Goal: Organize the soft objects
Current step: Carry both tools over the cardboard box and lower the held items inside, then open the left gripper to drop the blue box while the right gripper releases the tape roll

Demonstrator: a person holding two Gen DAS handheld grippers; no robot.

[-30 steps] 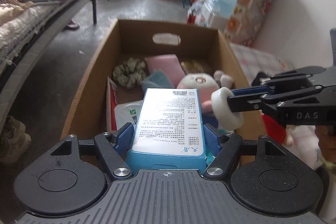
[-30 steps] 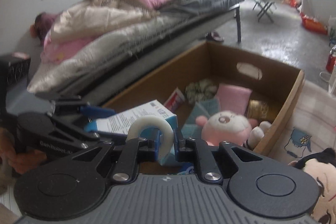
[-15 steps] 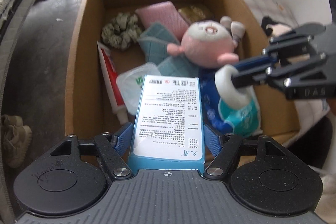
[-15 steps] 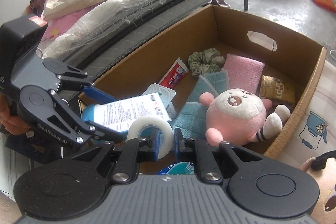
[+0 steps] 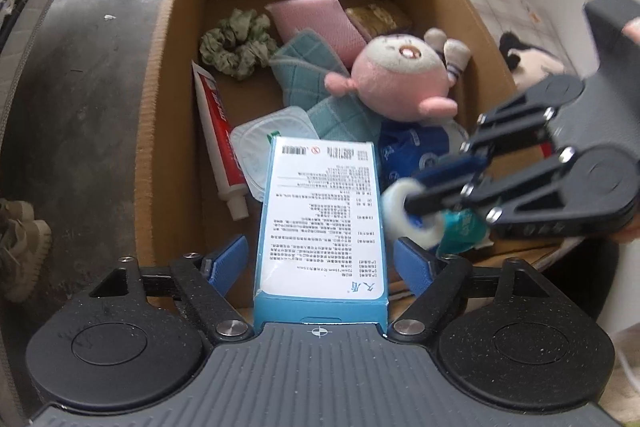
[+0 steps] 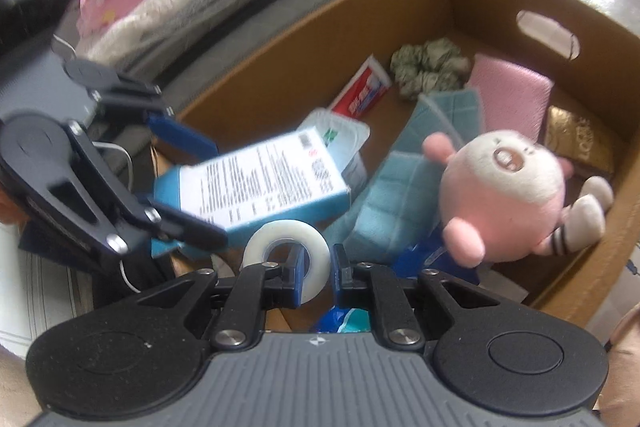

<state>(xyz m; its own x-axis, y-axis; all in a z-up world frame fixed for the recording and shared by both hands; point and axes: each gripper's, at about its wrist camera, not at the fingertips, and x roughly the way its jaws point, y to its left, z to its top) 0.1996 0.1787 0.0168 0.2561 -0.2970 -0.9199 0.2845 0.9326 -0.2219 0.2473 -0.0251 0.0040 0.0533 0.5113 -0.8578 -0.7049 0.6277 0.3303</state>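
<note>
Two items are over the cardboard box (image 5: 160,131) at once; step in hand is the drop-off into it. Left tool (image 5: 320,259): jaws opening, blue pads already clear of the blue-and-white carton (image 5: 320,223) that lies between them, tipped down over the box's near edge (no longer pinched, as far as the left wrist view shows). Right tool (image 6: 316,267): pressed together on a white tape roll (image 6: 286,239), held above the near right corner. Already inside: pink plush (image 5: 400,79), teal cloths (image 5: 308,63), green scrunchie (image 5: 238,43), pink pad (image 5: 316,17) toward the far wall, toothpaste tube (image 5: 216,131) along the left wall. Next, in my judgement: let the carton slide free, back the left tool away, then lower the roll and spread the right tool. Risk: the two tools stand close together.
</note>
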